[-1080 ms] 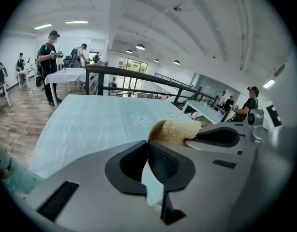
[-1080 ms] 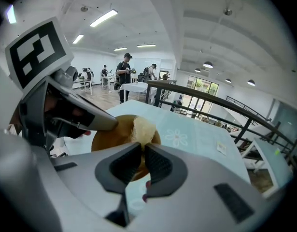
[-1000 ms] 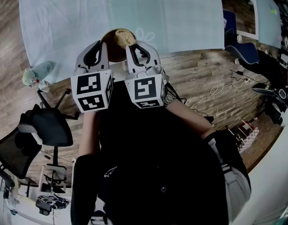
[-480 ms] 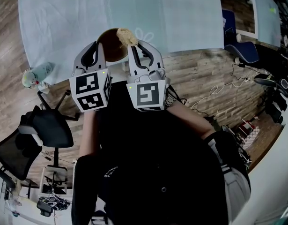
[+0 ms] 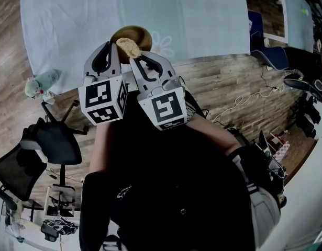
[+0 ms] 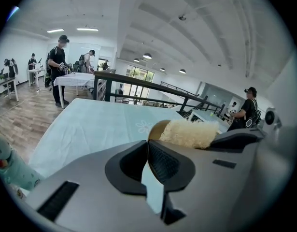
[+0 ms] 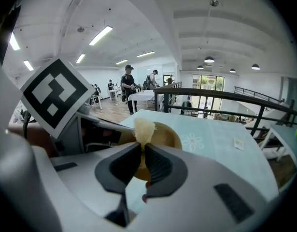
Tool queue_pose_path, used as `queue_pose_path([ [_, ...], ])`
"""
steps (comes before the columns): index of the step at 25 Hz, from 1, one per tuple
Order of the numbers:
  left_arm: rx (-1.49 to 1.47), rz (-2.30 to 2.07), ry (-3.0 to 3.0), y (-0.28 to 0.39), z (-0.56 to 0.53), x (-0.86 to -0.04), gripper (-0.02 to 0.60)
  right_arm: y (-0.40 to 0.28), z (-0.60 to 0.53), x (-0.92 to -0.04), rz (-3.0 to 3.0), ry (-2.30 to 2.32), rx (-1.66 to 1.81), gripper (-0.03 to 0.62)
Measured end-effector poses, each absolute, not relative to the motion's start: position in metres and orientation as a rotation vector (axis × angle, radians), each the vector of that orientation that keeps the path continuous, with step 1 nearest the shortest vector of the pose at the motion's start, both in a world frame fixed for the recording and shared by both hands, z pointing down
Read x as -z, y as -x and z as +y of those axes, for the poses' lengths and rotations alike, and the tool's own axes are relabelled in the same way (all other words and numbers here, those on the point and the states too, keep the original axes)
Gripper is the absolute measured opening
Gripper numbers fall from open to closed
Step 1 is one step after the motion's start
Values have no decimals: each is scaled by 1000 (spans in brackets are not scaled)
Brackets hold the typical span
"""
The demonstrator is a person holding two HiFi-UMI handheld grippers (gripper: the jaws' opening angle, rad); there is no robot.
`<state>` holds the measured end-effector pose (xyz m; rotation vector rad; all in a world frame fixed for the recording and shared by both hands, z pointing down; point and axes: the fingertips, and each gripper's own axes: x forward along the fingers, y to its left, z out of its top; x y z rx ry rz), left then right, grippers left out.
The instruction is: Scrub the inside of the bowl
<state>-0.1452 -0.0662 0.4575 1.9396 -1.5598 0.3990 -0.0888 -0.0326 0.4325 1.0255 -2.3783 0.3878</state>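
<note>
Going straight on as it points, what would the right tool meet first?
Probably the inside of the wooden bowl, touched first by the scrub pad clamped in the right tool; depth is unclear.

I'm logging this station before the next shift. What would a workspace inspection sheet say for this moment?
Surface: table covered by a pale blue cloth, standing on a wooden floor.
Job's things: brown bowl, tilted toward the person. A pale scrub pad is in front of its inside; contact unclear.
Clutter: small card on the cloth; soft toy by the table's near left corner.
Grippers: left gripper shut on the bowl's rim; right gripper shut on the scrub pad.
Cables: white cable loose on the floor at right.
Surroundings: office chair at left; people standing at farther tables.
</note>
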Motion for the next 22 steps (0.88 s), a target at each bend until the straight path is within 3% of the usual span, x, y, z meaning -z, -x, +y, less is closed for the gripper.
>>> queue_pose_path([
  [6, -324, -1538, -1949, 141, -67, -449, 25, 86, -34, -442, -2357, -1013, -424, 37],
  [22, -458, -1554, -2001, 139, -60, -451, 25, 52, -48, -447, -2213, -1140, -258, 37],
])
